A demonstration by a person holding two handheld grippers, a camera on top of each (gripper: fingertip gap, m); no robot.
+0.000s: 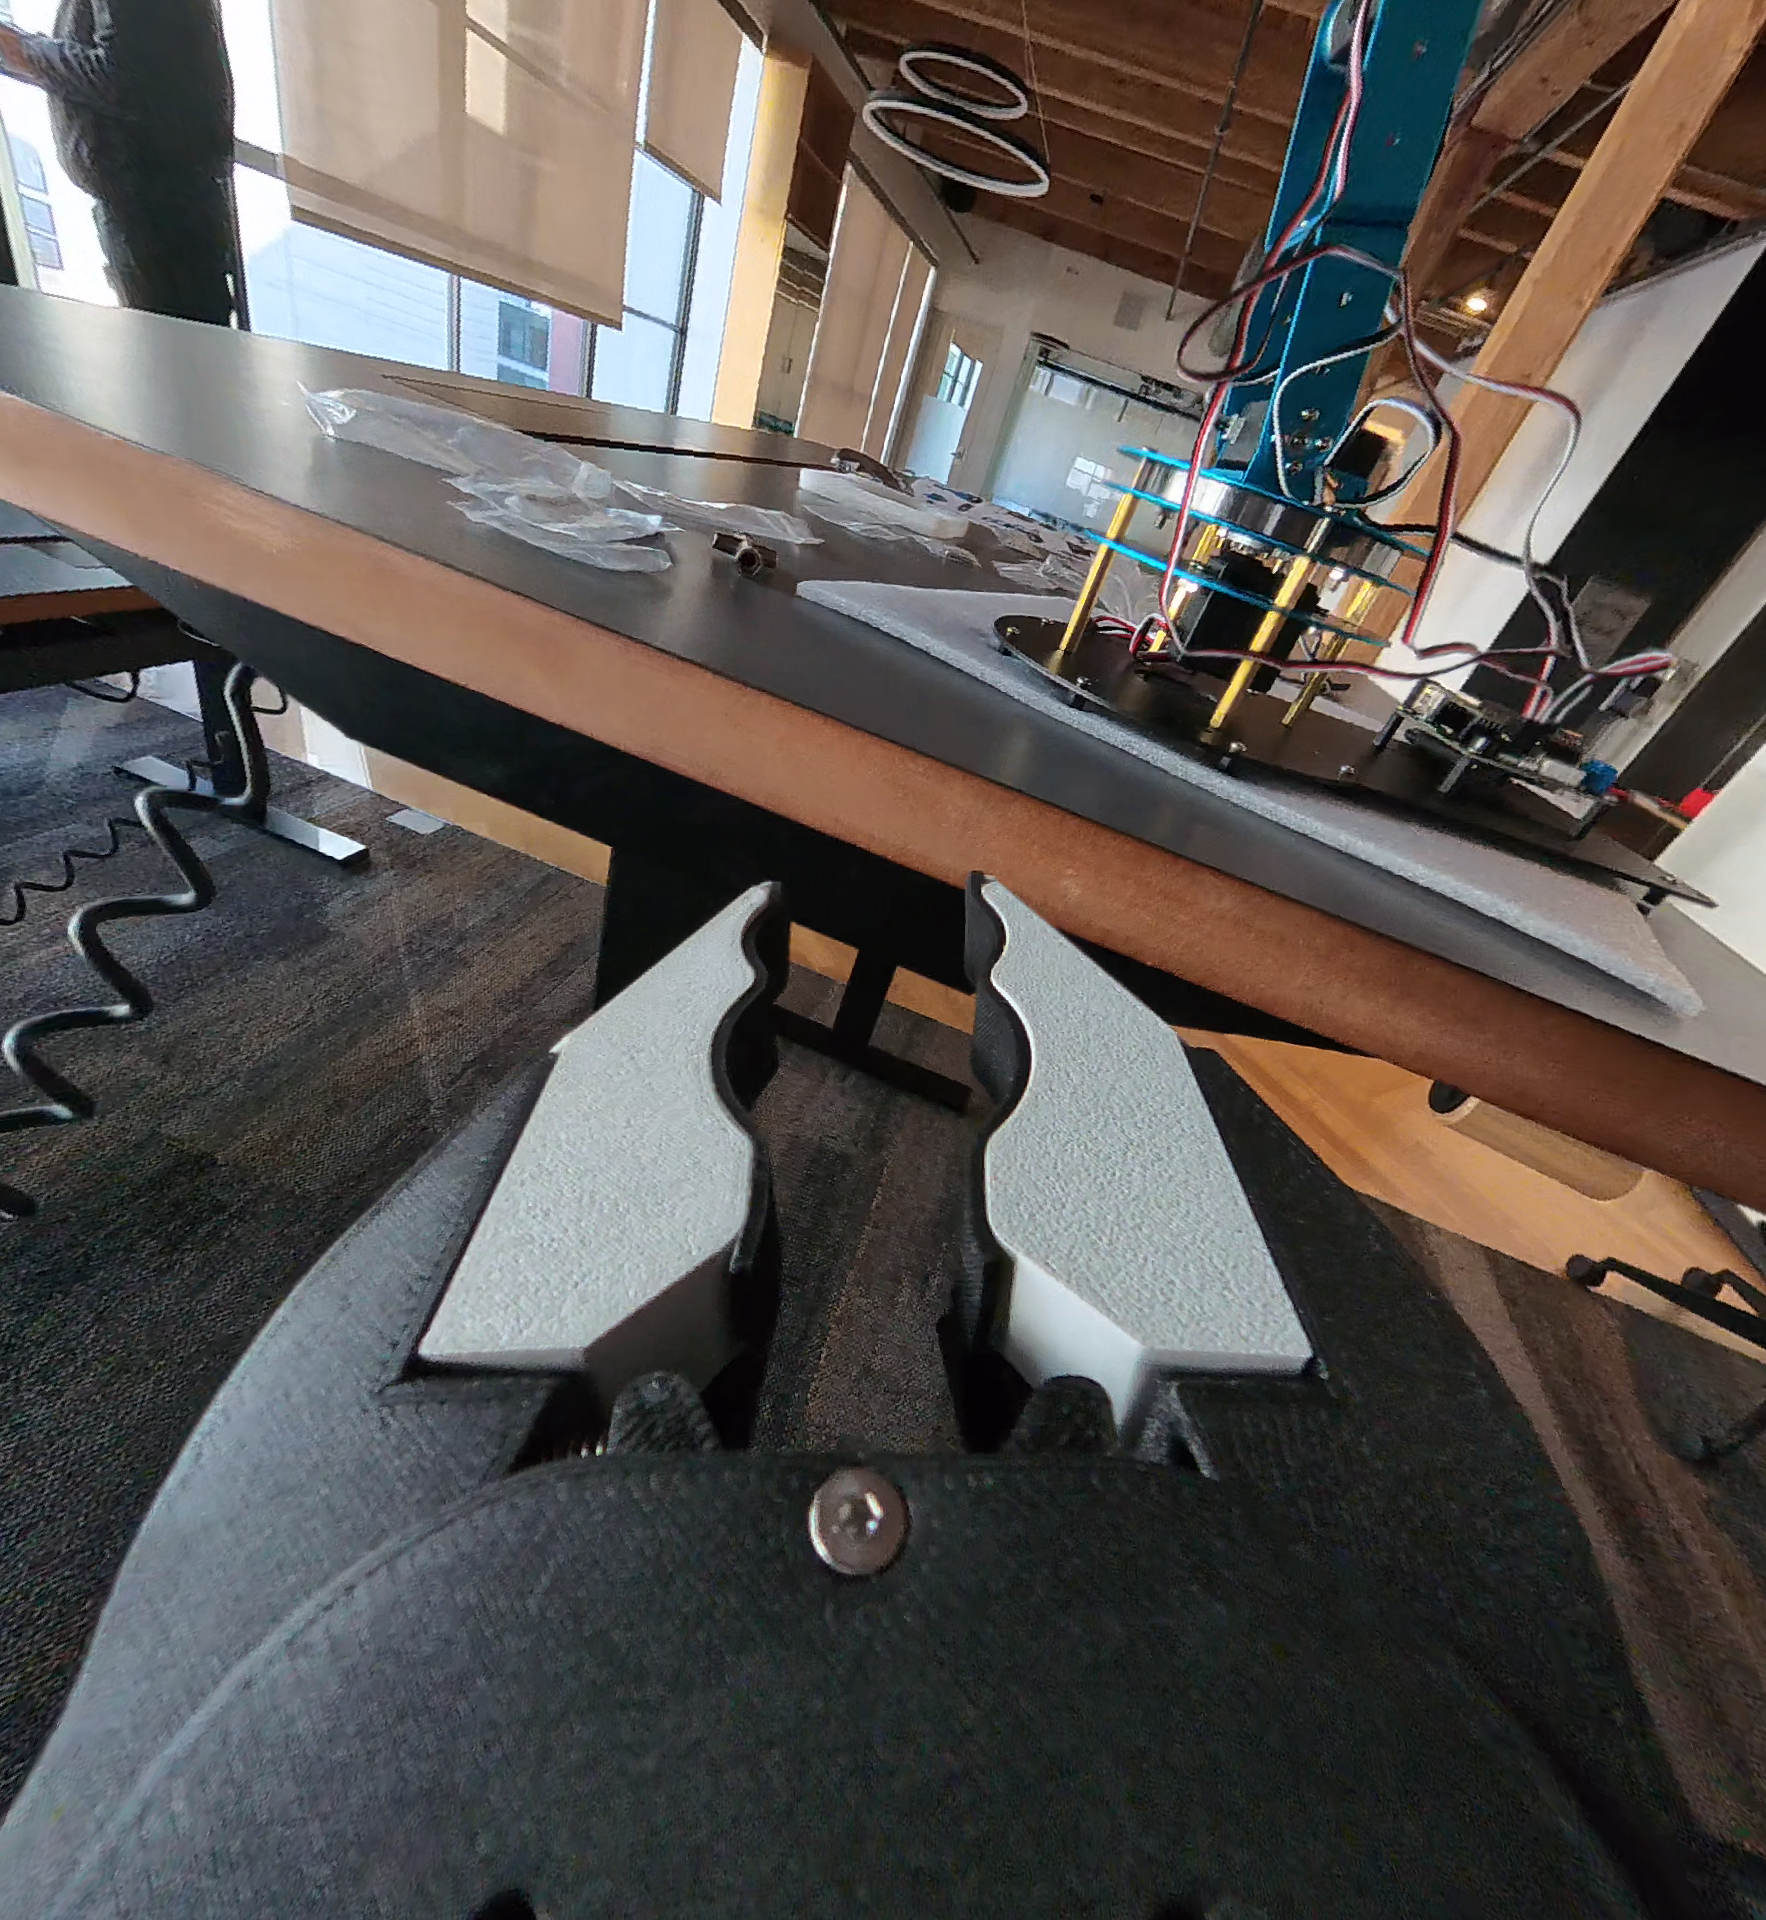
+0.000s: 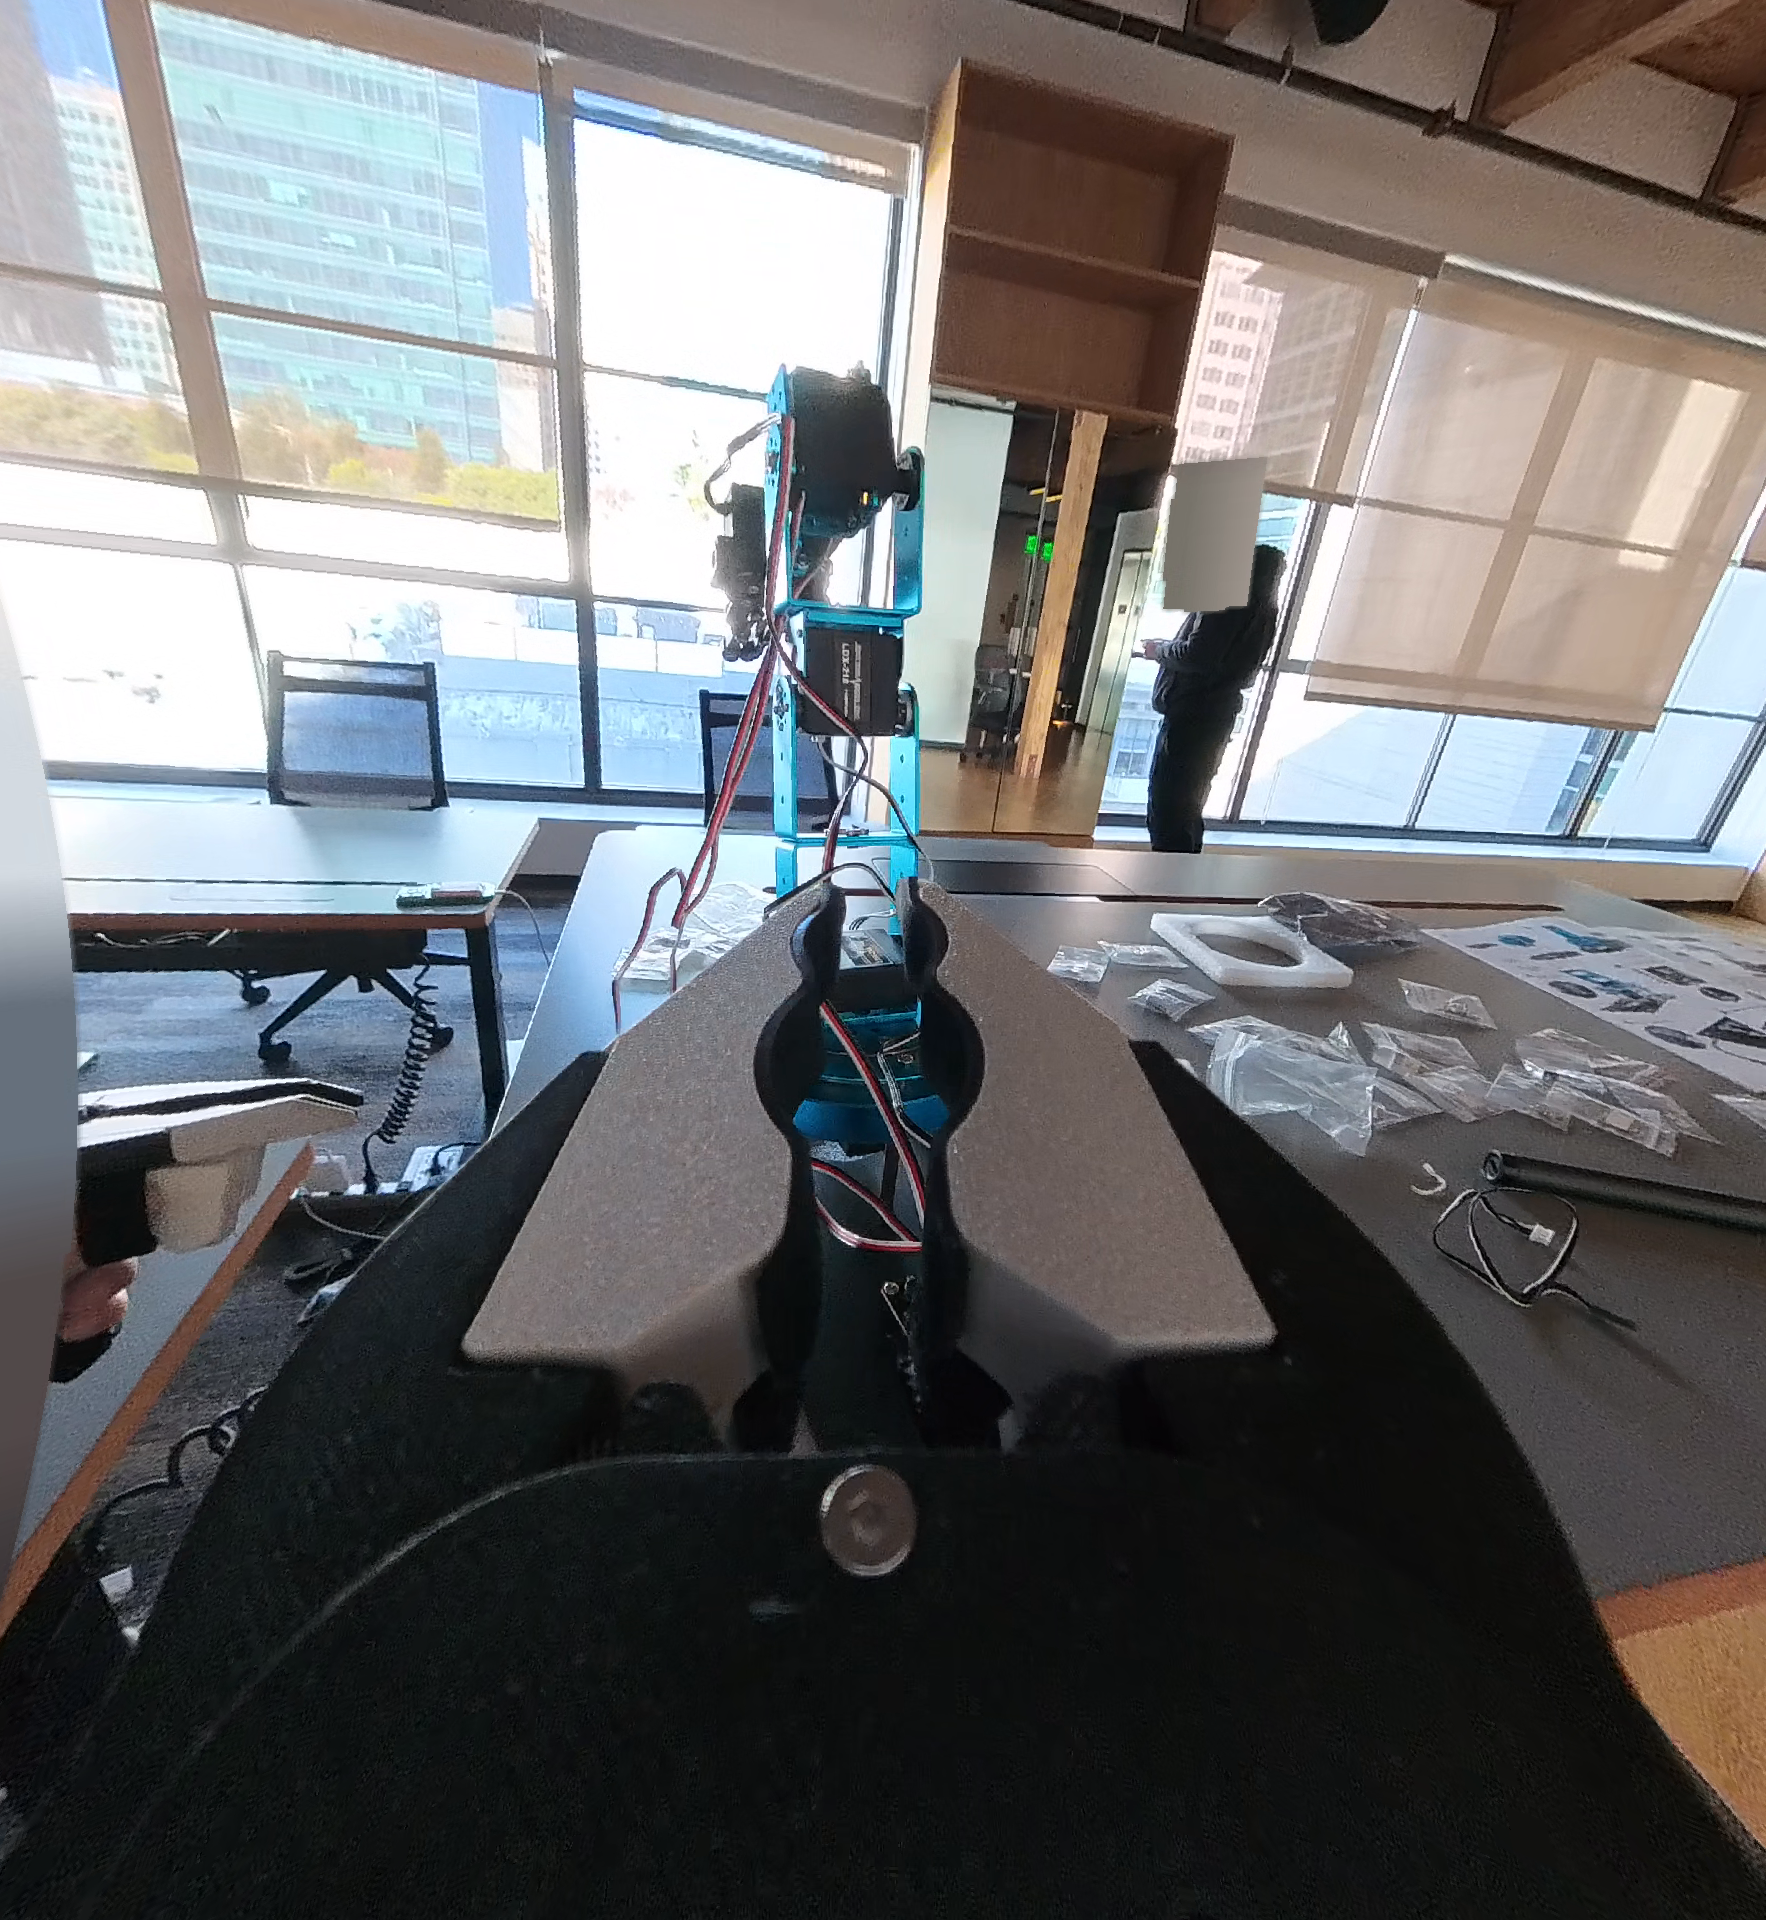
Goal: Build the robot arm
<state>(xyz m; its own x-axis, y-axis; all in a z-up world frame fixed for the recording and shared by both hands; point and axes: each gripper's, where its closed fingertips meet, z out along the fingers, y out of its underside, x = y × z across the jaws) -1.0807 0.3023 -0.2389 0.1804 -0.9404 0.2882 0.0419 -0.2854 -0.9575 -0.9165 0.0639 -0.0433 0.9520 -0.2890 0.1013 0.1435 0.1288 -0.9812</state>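
A blue servo robot arm stands upright on a black base plate on the dark table, with red, white and black wires hanging off it. It also shows in the left wrist view. My right gripper is just in front of the arm's base. Its jaws stand narrowly apart and hold nothing, and the base and wires show through the gap. My left gripper is open and empty, below the table's wooden front edge. It also shows at the left of the right wrist view.
The base plate rests on a grey foam mat with a circuit board on it. Small plastic parts bags, a white foam piece, a black rod and a printed sheet lie on the table. A person stands by the windows. The grippers' ends are close to 35 centimetres from one another.
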